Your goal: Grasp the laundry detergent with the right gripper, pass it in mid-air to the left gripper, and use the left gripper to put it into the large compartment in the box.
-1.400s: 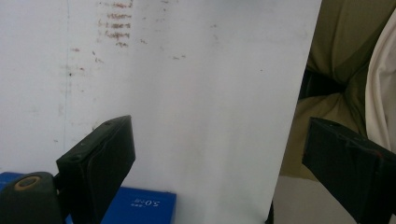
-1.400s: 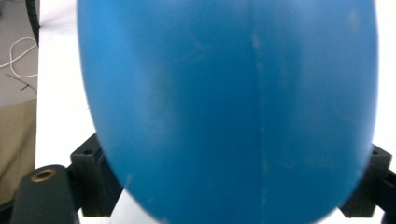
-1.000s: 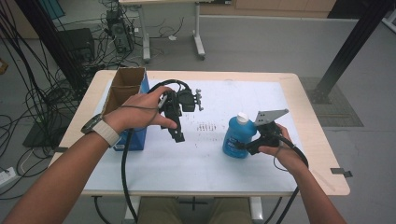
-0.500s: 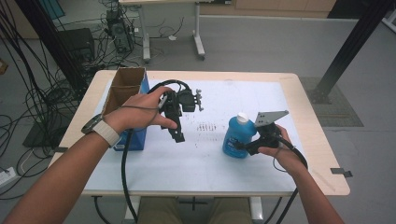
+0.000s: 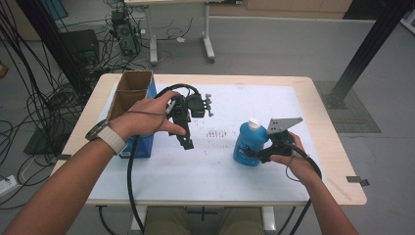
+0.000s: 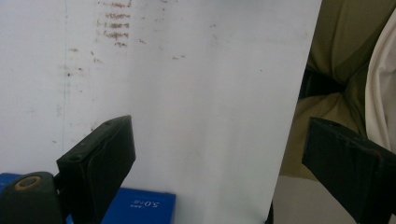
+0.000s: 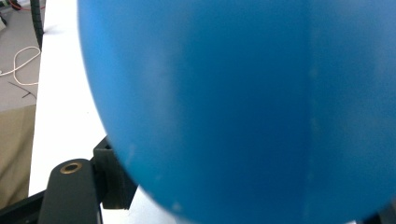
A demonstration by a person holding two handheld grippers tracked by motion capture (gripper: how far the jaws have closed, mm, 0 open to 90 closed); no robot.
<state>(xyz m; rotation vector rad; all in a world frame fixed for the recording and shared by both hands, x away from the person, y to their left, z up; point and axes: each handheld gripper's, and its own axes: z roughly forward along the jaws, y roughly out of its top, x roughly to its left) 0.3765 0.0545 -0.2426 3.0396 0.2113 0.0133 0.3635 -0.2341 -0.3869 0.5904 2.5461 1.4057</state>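
A blue bottle (image 5: pixel 247 144) with a white cap stands upright on the white table (image 5: pixel 215 171), right of centre. My right gripper (image 5: pixel 252 153) reaches it from the right, low on its body. Its jaws have just been closing, and they now press the bottle (image 7: pixel 233 107) from both sides. To the left, my left gripper (image 5: pixel 187 142) hangs above the table, pointing down. Its jaws (image 6: pixel 222 163) stand wide open, with bare table surface between them.
An open cardboard box (image 5: pixel 131 93) with blue sides (image 6: pixel 135 205) stands at the table's left edge, just behind my left hand. Faint brown marks (image 5: pixel 217 132) lie mid-table. Cables trail from both grippers toward the near edge. The person's lap lies below that edge.
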